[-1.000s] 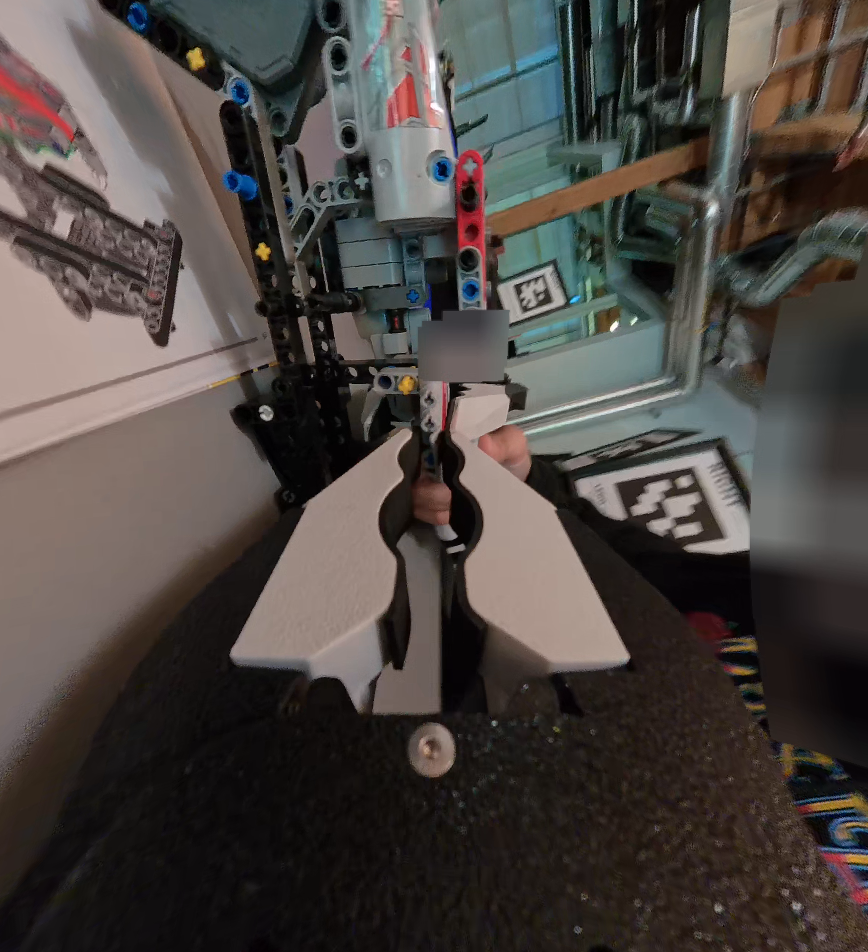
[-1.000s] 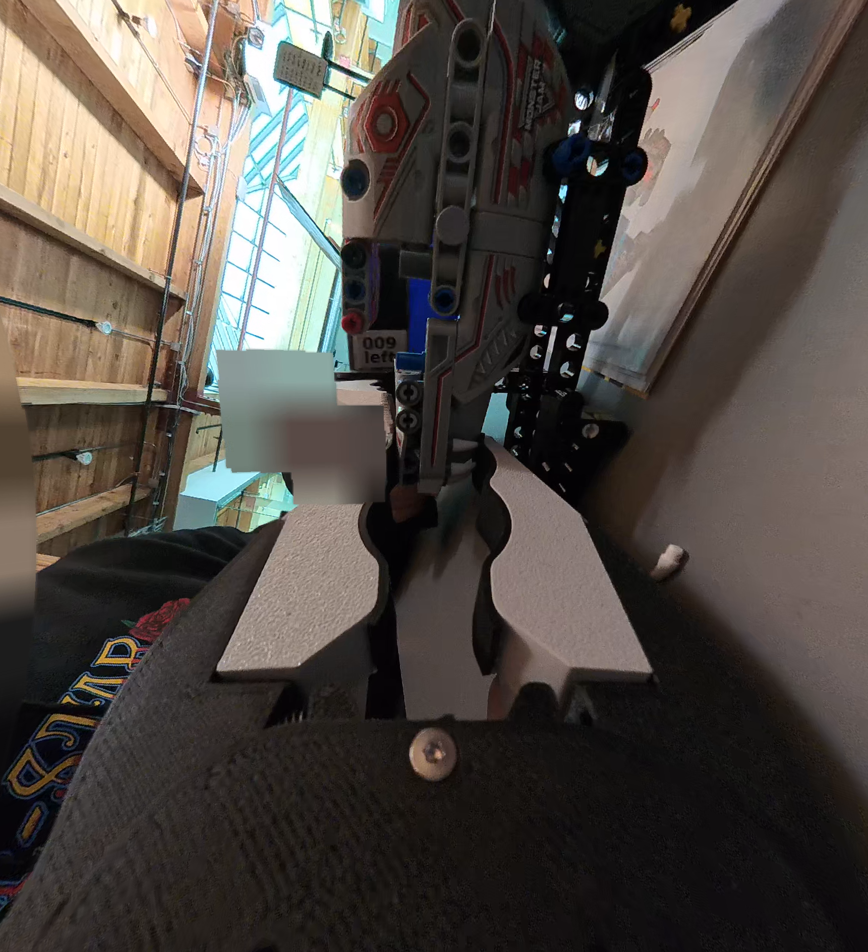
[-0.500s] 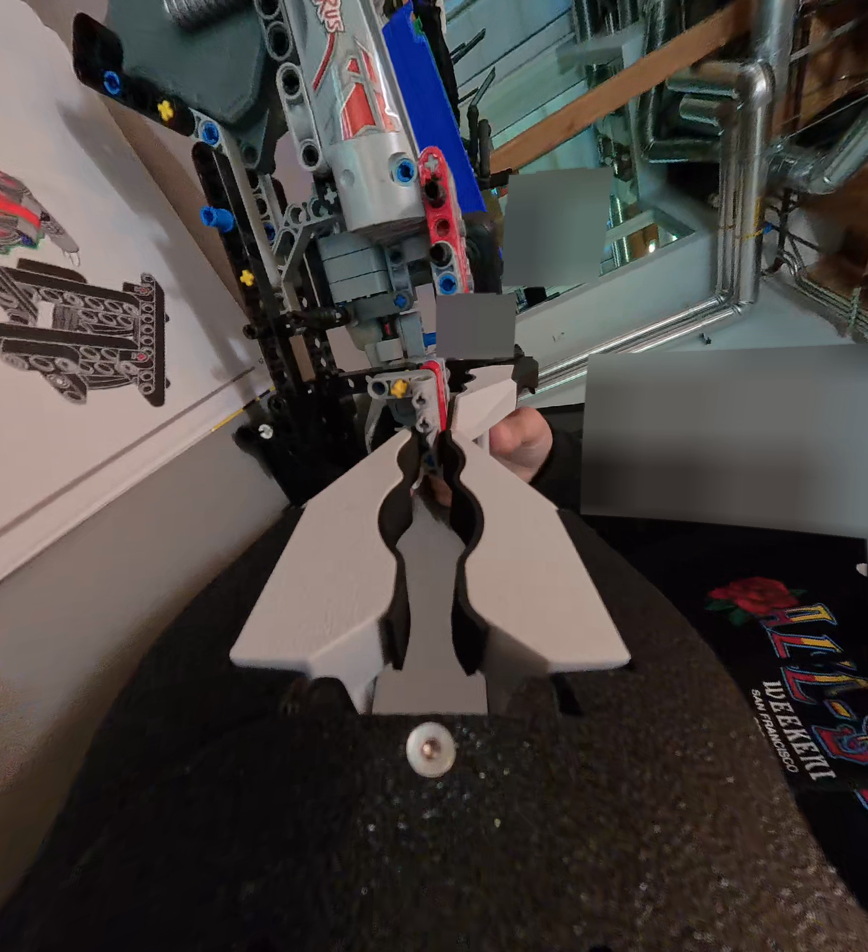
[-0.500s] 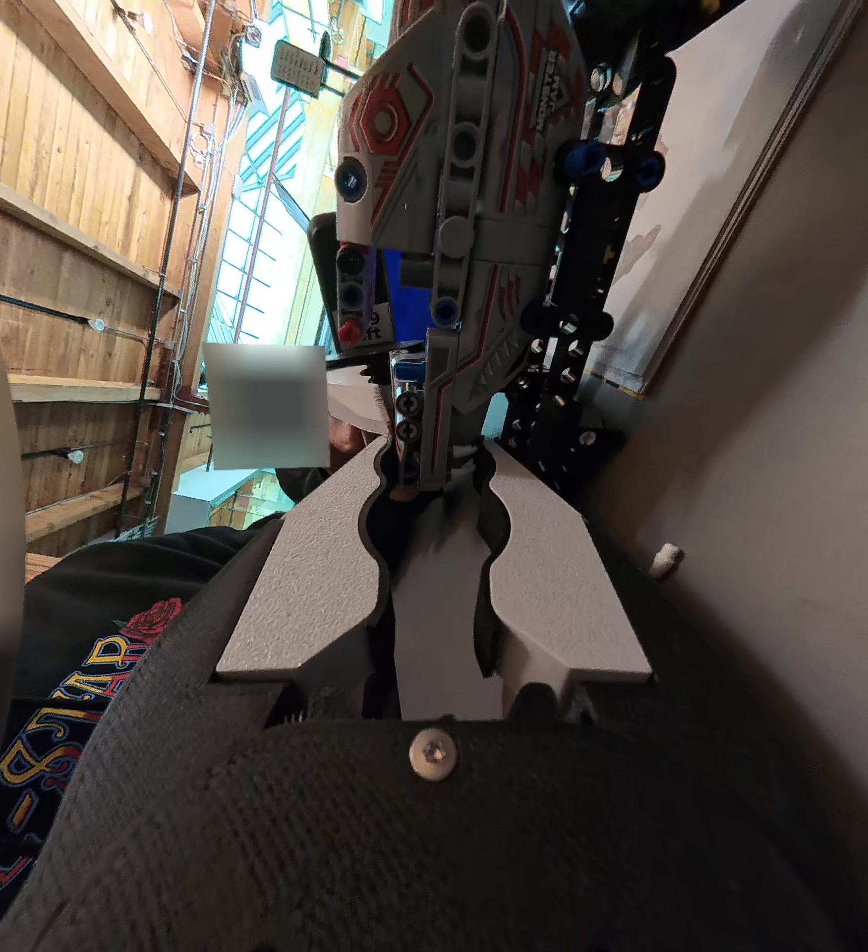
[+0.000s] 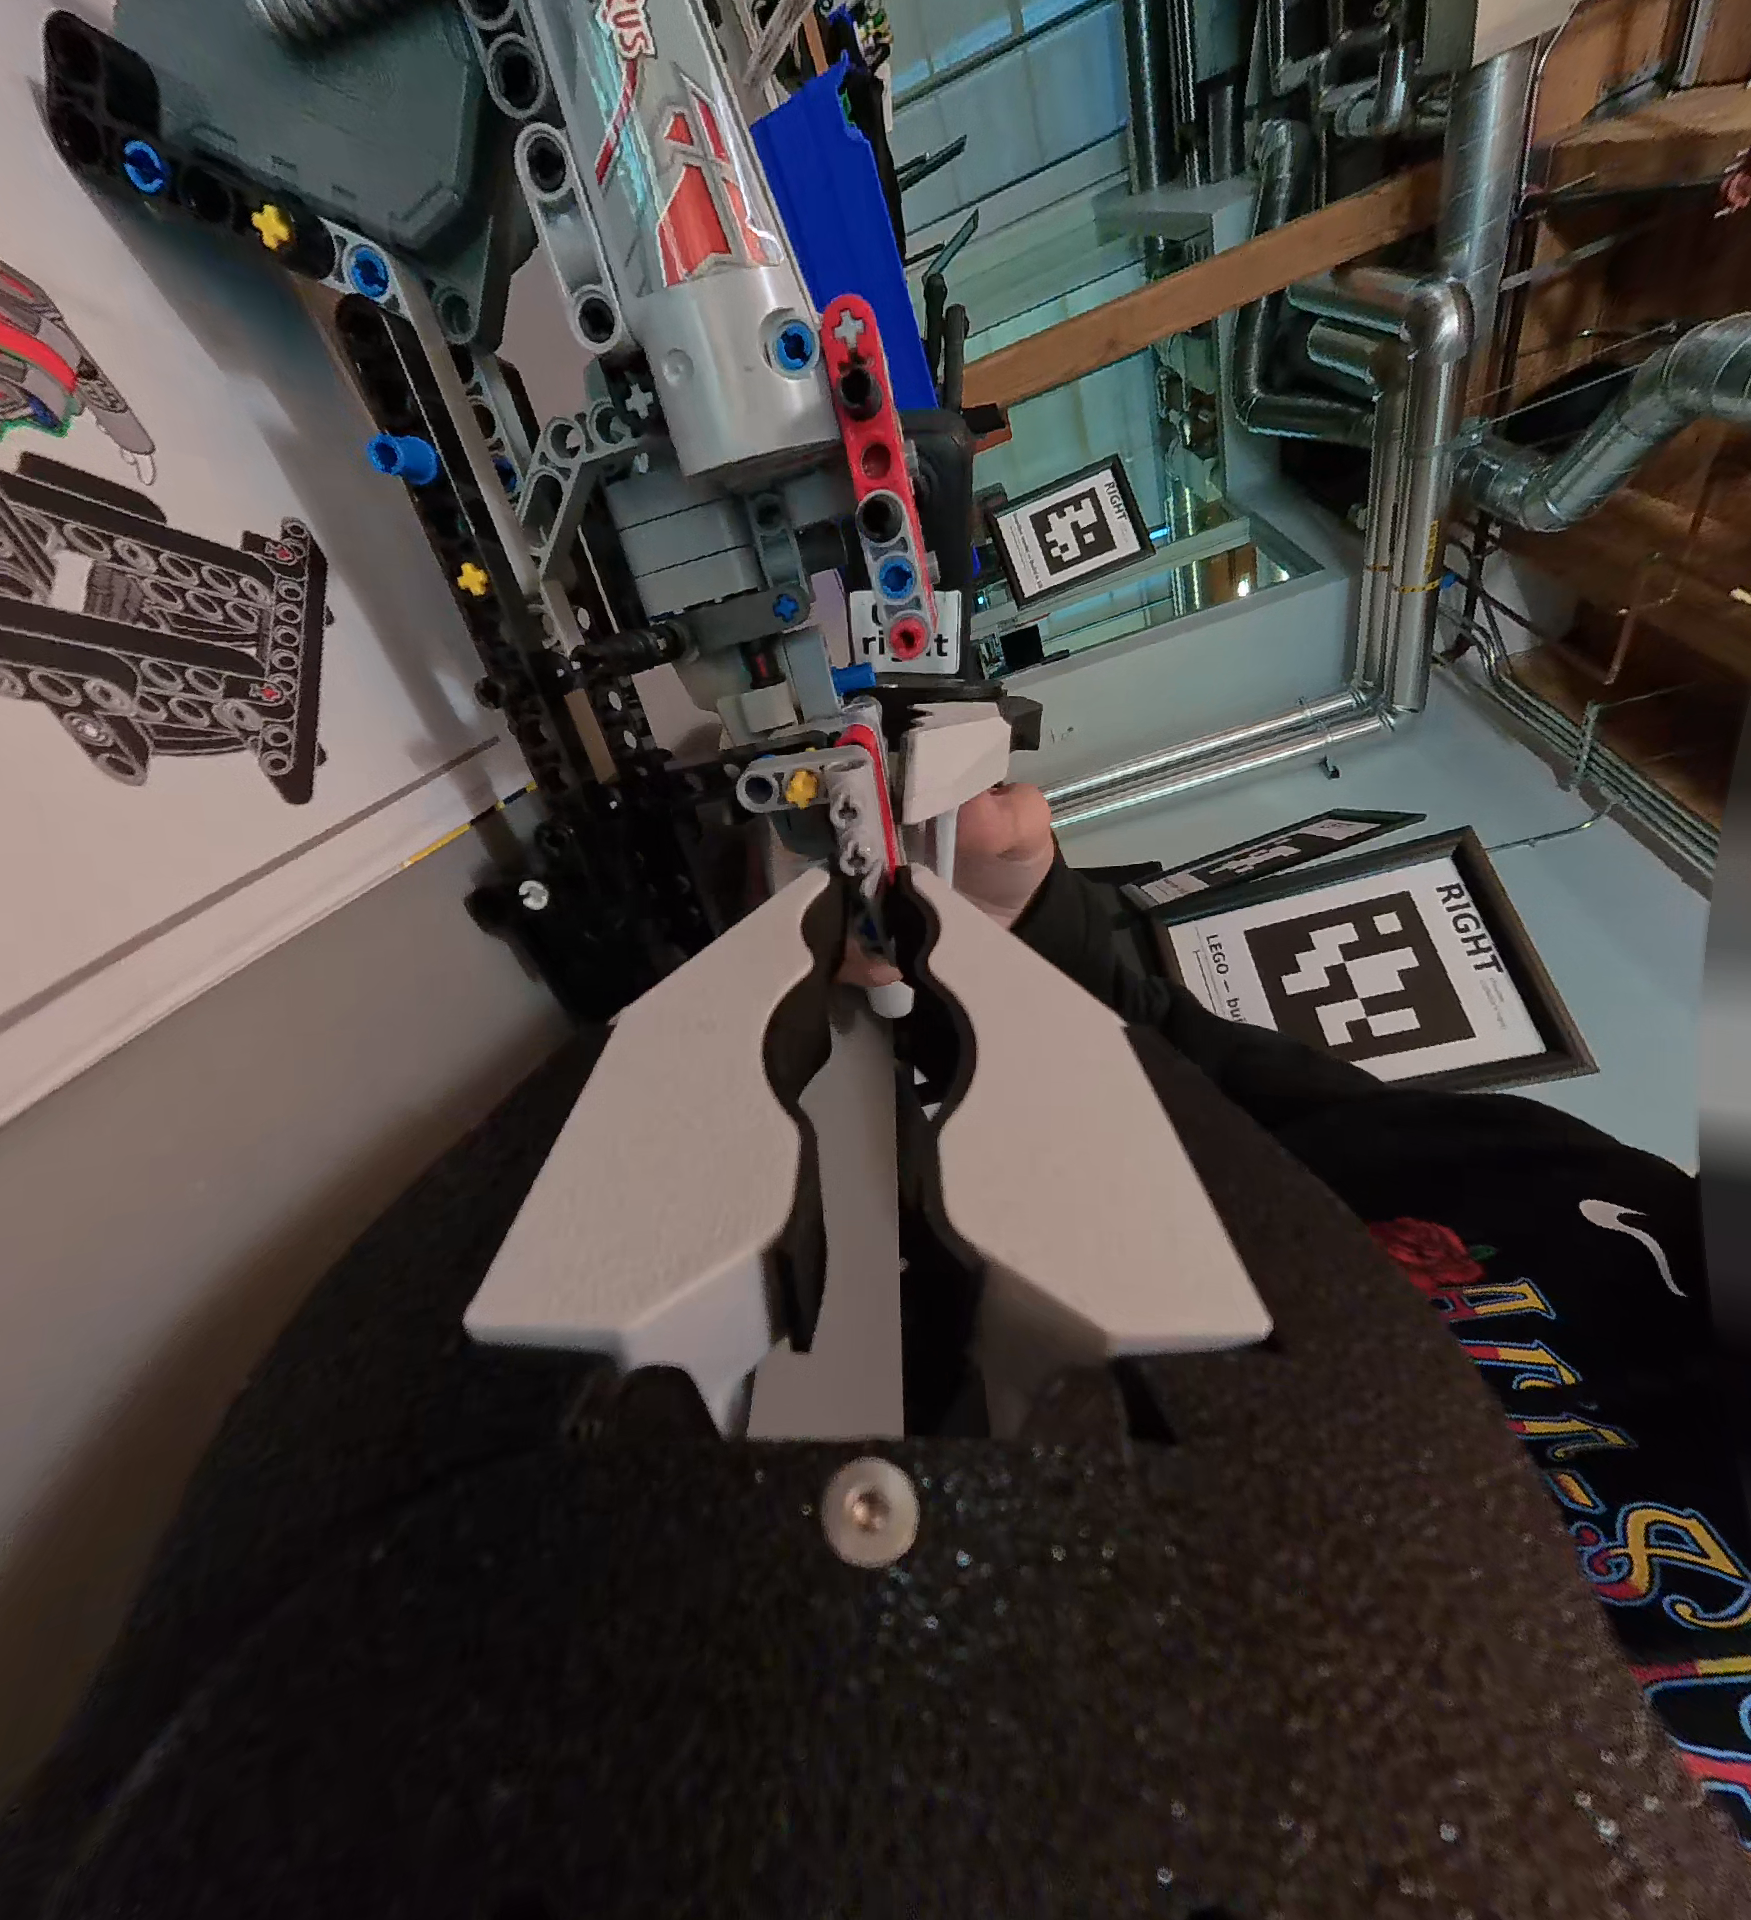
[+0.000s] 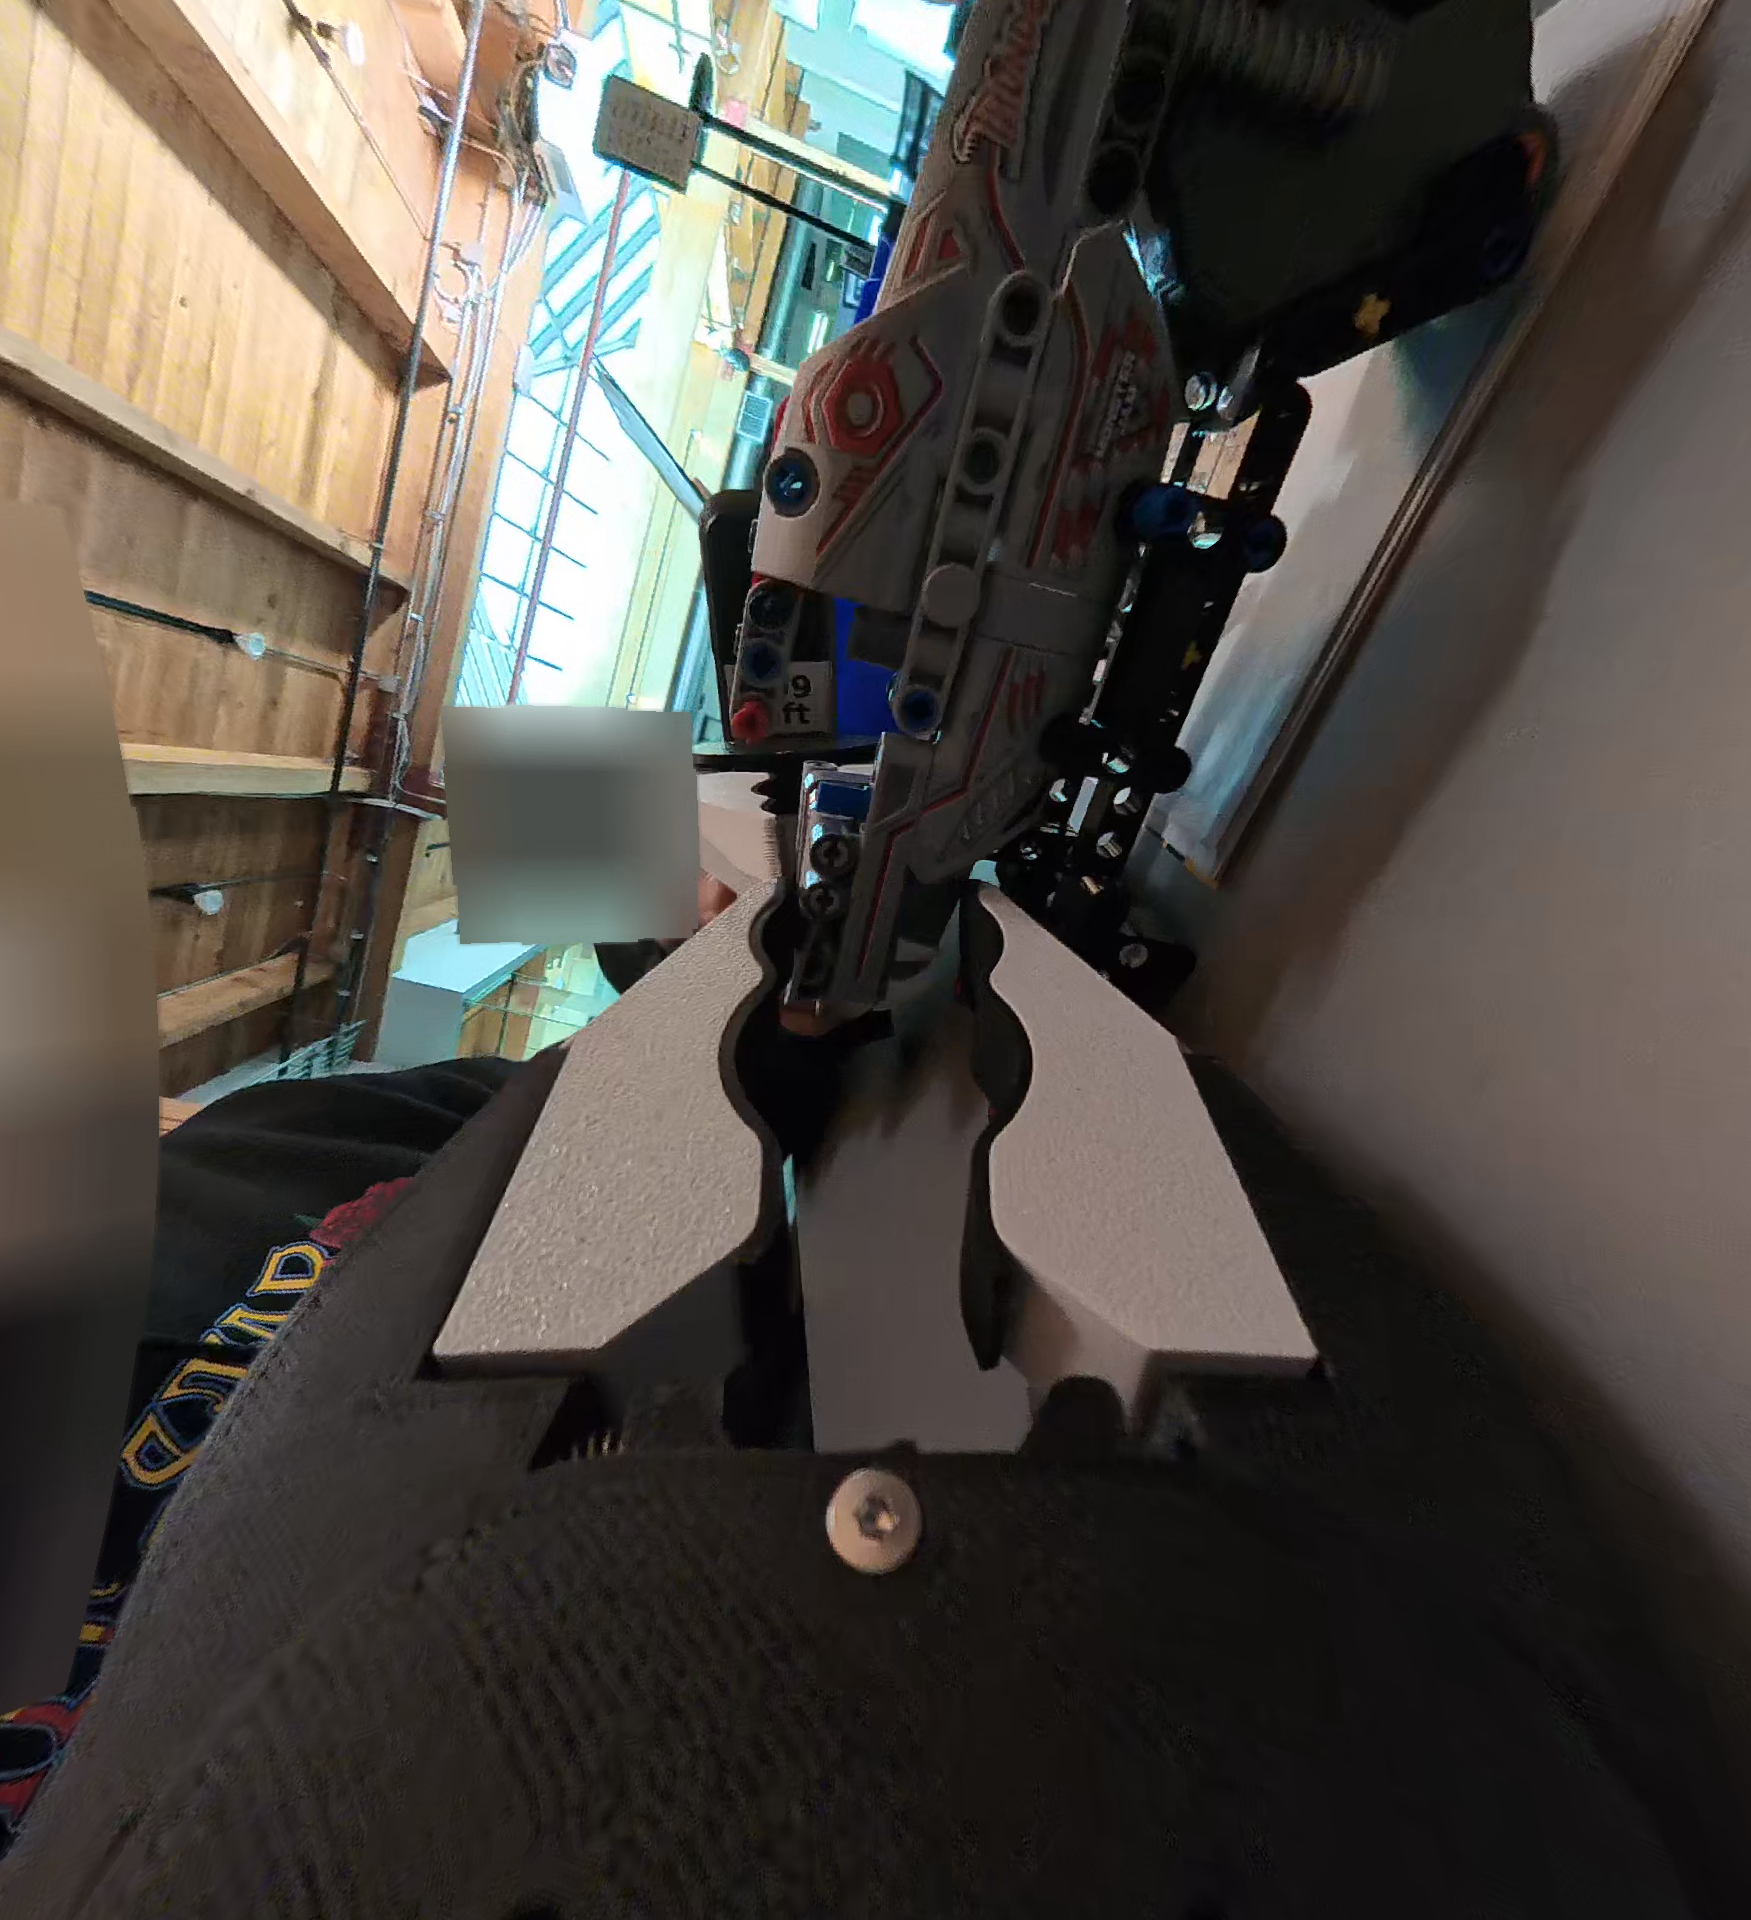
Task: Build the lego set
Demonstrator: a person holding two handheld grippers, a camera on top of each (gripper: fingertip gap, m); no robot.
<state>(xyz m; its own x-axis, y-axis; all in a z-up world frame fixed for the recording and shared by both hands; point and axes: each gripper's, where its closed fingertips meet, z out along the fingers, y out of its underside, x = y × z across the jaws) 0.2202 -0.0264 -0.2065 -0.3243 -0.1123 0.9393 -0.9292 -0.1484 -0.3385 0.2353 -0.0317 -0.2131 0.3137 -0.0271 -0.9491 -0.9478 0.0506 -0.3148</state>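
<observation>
Lego model (image 5: 705,343), grey panels with red markings on a black beam frame, is held up between both tools, just beside the open instruction booklet (image 5: 71,582) lying on the grey worktop (image 5: 175,1195). Left gripper (image 5: 866,914): fingers pinching the thin grey-and-red strip at the model's lower end, nearly closed on it. Right gripper (image 6: 876,935): fingers clamped on the same end from the opposite side (tips against the grey panel's tapered edge). The right gripper's white fingertip and the person's hand (image 5: 1001,847) show just behind the strip in the left wrist view. Framed marker card (image 5: 1359,977) stands well apart.
</observation>
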